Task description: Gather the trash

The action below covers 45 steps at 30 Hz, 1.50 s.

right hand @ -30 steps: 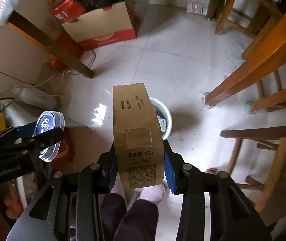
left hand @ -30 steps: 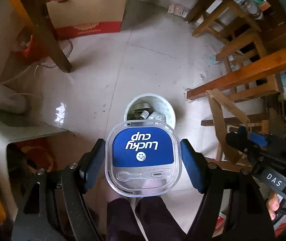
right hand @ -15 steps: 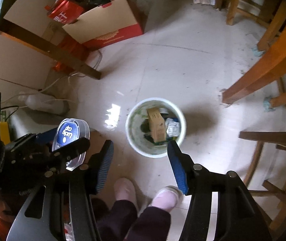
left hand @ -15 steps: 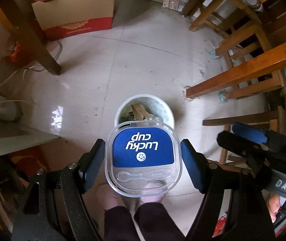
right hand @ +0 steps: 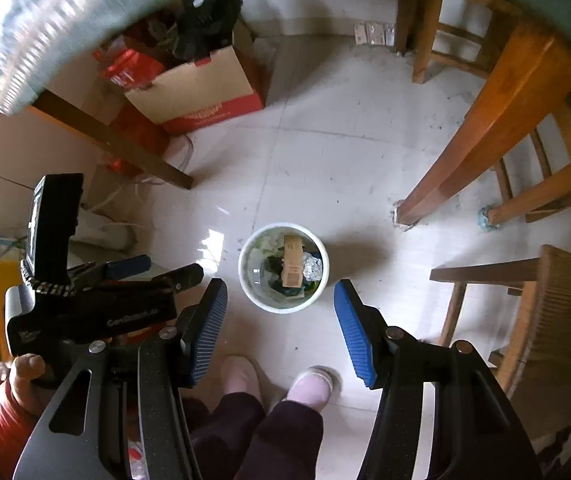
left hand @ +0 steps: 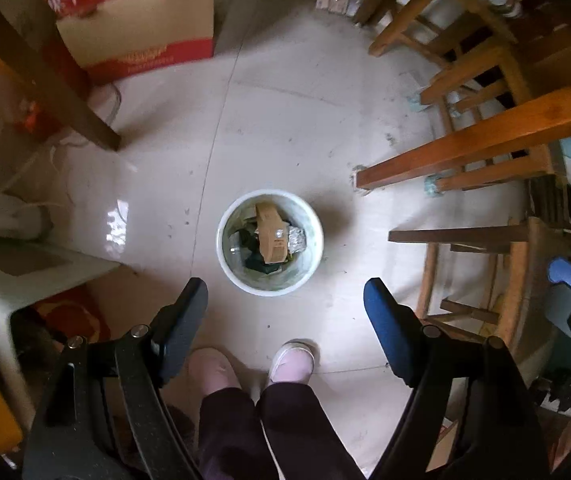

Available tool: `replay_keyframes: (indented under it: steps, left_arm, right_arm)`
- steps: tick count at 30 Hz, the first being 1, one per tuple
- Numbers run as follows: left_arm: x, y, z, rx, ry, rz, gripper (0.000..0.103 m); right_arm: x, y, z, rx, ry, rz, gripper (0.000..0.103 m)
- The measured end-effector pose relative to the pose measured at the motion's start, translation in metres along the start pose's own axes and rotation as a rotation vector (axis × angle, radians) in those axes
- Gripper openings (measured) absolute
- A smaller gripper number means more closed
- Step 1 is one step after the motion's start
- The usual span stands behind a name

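Observation:
A white round trash bin (left hand: 270,286) stands on the tiled floor, also in the right wrist view (right hand: 253,296). Inside lie a brown cardboard box (left hand: 270,234), also seen from the right wrist (right hand: 292,266), crumpled foil (left hand: 297,239) and dark scraps. The clear cup with the blue lid is not visible. My left gripper (left hand: 285,320) is open and empty above the bin's near side. My right gripper (right hand: 279,316) is open and empty, also above the bin. The left gripper also shows in the right wrist view (right hand: 145,272).
The person's feet in pale slippers (left hand: 291,362) stand just near the bin. Wooden chairs and a table leg (left hand: 465,148) are to the right. A red-and-tan cardboard box (left hand: 141,36) stands at the back left, beside a slanting wooden leg (left hand: 57,92).
The right gripper opened and the brown box fell into the bin. The left gripper then opened and no longer holds the blue-lidded cup. Both grippers sit higher above the bin.

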State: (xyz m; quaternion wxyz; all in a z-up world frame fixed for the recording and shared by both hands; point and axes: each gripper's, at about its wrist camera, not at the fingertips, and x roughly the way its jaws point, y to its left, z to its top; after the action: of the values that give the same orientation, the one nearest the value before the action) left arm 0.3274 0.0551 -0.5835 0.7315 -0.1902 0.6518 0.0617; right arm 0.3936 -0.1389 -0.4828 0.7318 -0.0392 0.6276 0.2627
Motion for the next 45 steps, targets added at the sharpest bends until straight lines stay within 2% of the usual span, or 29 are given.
replay_keyframes:
  steps: [2, 10, 13, 16, 21, 27, 32, 35, 37, 39, 45]
  left_arm:
    - [-0.029, -0.006, -0.001, 0.009, -0.023, 0.004, 0.080]
    - [-0.197, -0.031, -0.011, -0.009, -0.195, 0.038, 0.079]
    - [-0.264, -0.037, -0.021, -0.024, -0.296, 0.028, 0.079]
    - [-0.327, -0.043, -0.034, -0.018, -0.394, 0.012, 0.079]
    - [-0.421, -0.058, -0.068, 0.052, -0.562, 0.008, 0.079]
    - [-0.524, -0.070, -0.142, 0.144, -0.777, -0.030, 0.079]
    - [-0.583, -0.072, -0.208, 0.212, -0.930, -0.020, 0.082]
    - [-0.606, -0.070, -0.242, 0.242, -0.992, -0.036, 0.094]
    - [-0.616, -0.067, -0.260, 0.255, -1.024, -0.060, 0.099]
    - [-0.623, -0.065, -0.277, 0.274, -1.047, -0.077, 0.100]
    - [-0.627, -0.055, -0.296, 0.267, -1.052, -0.079, 0.100]
  right_arm:
    - [-0.023, 0.005, 0.003, -0.003, -0.020, 0.007, 0.052]
    - [-0.155, 0.044, 0.013, -0.058, -0.159, 0.042, 0.052]
    - [-0.200, 0.061, 0.011, -0.085, -0.231, 0.050, 0.052]
    - [-0.257, 0.080, 0.001, -0.120, -0.340, 0.037, 0.052]
    - [-0.334, 0.109, -0.017, -0.141, -0.508, 0.022, 0.052]
    - [-0.418, 0.152, -0.068, -0.146, -0.710, -0.018, 0.052]
    - [-0.464, 0.186, -0.126, -0.170, -0.848, -0.049, 0.054]
    - [-0.482, 0.198, -0.154, -0.179, -0.926, -0.071, 0.073]
    - [-0.489, 0.202, -0.166, -0.178, -0.960, -0.078, 0.083]
    - [-0.493, 0.205, -0.177, -0.178, -0.974, -0.076, 0.098]
    - [-0.490, 0.211, -0.192, -0.175, -0.937, -0.095, 0.099]
